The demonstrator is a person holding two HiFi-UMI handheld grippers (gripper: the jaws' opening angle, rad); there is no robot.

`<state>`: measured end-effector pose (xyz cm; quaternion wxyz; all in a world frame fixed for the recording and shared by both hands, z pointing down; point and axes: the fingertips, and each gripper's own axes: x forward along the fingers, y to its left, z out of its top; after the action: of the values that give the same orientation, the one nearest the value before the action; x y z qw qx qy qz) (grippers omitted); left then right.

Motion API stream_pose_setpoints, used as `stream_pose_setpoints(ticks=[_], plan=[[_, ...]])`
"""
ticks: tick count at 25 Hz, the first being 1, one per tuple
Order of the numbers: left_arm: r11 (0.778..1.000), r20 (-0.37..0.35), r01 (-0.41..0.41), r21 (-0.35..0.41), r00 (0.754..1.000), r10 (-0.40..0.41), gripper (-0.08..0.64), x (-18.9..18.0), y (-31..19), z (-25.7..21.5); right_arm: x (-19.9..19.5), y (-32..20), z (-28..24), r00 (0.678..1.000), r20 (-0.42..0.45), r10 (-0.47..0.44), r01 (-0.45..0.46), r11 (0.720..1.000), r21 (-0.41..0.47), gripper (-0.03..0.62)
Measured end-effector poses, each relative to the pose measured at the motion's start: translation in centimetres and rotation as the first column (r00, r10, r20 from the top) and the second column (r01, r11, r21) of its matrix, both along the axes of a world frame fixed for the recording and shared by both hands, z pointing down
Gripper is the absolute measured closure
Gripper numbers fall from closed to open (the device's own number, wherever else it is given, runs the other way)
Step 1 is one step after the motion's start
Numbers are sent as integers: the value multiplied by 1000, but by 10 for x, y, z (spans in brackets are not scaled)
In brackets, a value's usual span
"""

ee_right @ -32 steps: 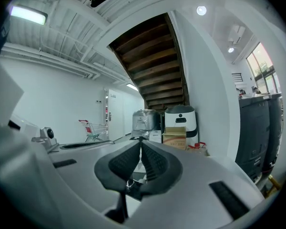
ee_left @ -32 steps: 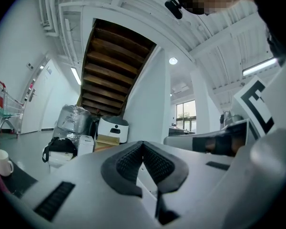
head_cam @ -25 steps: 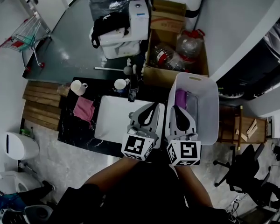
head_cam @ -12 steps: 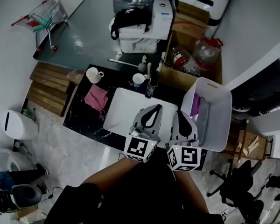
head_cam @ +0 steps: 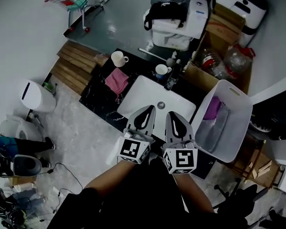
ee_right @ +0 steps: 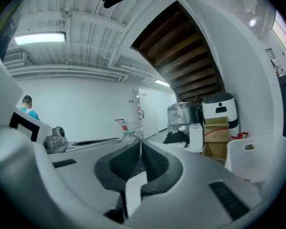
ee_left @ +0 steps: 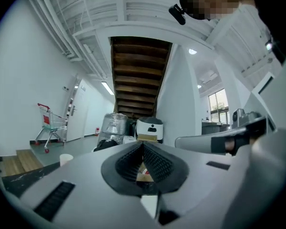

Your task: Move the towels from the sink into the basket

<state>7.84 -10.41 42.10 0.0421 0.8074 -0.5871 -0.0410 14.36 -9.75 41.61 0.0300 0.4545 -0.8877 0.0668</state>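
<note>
Towel (head_cam: 117, 80), pink, probably limp and light, lies beside the sink (head_cam: 145, 92), best pinched at a raised fold by left gripper (head_cam: 147, 111) or right gripper (head_cam: 172, 115), both clenched empty.

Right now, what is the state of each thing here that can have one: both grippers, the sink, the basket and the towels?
Left gripper: shut, empty.
Right gripper: shut, empty.
Sink: no towel in it, drain bare.
Basket: upright, two towels inside.
Purple towel: in the basket.
Grey towel: in the basket, beside the purple towel.
Pink towel: on the counter beside the sink.
</note>
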Motion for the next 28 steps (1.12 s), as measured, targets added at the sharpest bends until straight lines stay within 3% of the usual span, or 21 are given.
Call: stream_pose_setpoints(ticks=[7,16,20,28], plan=[[990,20,136,-31,991,-135,546,-44,26,17,-46,30,17,986,6,-166,166,985,-41,568],[966,-9,253,-49,967,-254,546,-143,49,24,-138,31,21,964,-42,-262,260,965,-43,566],[964,-27,264,-37,964,-265,546,-198,50,25,-195,26,25,960,-61,-275,272,961,-50,566],[984,-58,175,-34,982,-177,546,-296,30,37,-289,5,49,976,-100,-195,185,978,-97,566]])
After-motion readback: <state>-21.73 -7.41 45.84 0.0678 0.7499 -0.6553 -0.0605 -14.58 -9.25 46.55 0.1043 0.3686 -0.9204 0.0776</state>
